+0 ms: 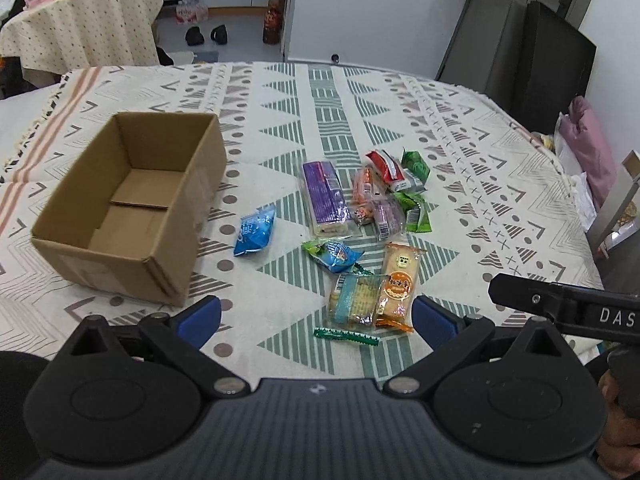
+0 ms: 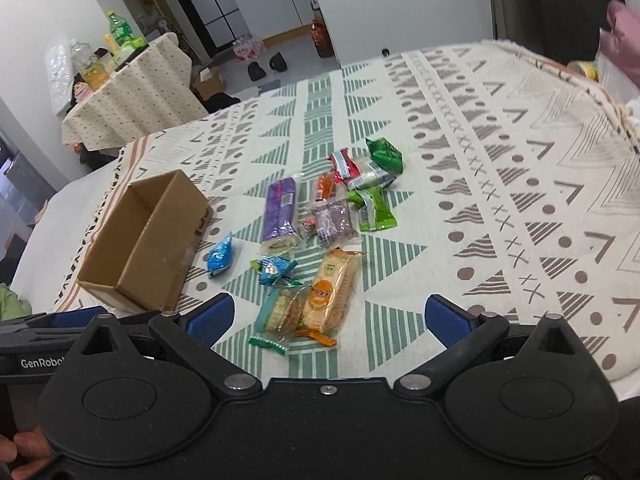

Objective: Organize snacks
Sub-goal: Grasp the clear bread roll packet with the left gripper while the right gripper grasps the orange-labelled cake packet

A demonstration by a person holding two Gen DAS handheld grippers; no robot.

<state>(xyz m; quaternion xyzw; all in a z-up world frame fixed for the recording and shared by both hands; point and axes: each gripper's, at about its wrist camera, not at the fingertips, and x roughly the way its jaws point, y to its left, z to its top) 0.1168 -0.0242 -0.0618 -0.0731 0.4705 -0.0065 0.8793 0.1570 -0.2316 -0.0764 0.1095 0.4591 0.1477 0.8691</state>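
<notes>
While the cardboard box [image 1: 132,208] ahead-left of the spread left hand-held gripper [image 1: 316,320] sits empty, every snack [image 1: 324,196] lies on the bench [image 1: 460,208] before the spread right hand-held gripper [image 2: 328,316], so sorting appears unstarted.

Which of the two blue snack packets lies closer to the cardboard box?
The lone blue packet, lying by itself just beside the cardboard box. The other blue packet sits farther off, touching the green wrappers in the pile.

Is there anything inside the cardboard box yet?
No snacks are visible inside the cardboard box; only its bare flap floor shows. The strip behind its near wall is hidden from both views.
</notes>
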